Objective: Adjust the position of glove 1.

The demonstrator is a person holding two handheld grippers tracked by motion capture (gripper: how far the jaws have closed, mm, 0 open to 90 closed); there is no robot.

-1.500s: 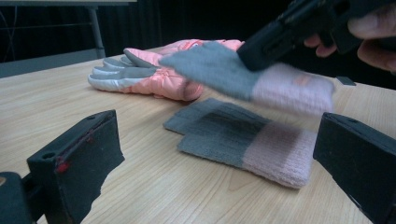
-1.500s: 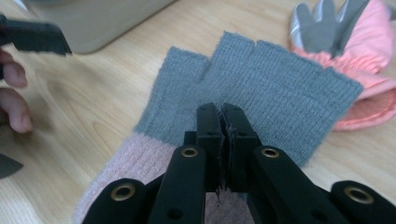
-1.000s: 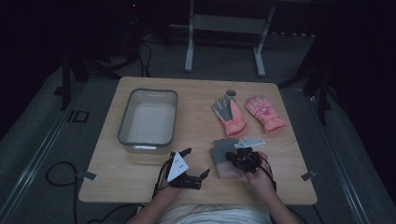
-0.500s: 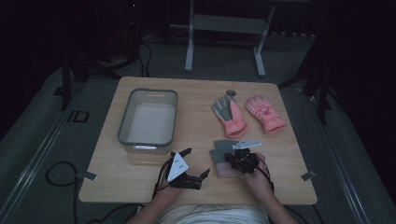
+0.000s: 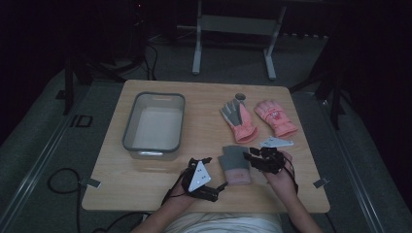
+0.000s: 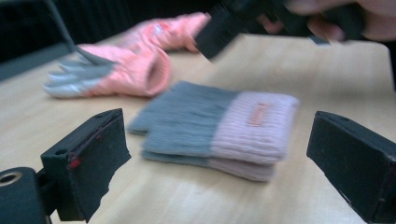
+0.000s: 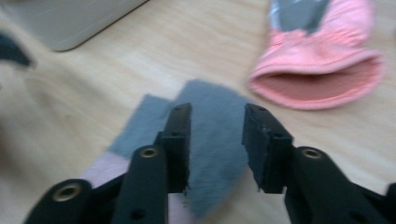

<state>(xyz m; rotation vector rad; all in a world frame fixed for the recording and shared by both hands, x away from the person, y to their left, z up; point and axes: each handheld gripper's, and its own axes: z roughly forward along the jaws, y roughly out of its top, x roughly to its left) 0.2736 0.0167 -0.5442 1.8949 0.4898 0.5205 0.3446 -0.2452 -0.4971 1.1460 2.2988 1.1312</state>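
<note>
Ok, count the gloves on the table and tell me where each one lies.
3 seen: a grey-palmed pink glove mid-table, a pink glove beside it, and grey-and-pink knitted gloves near the right gripper, apparently a stacked pair, which would make 4.

- Bare wood lies between the grey tub point(image 5: 154, 122) and the 2 pink ski gloves point(image 5: 239, 120), giving a clear lane up the table's middle.
- The folded grey-and-pink knit gloves point(image 5: 235, 164) sit between the left gripper point(image 5: 208, 172) and the right gripper point(image 5: 254, 159), blocking straight passage.
- The near ski glove's cuff lies just beyond the knit gloves.
- The front table point(image 5: 145, 189) edge left of the left gripper stays open.
</note>
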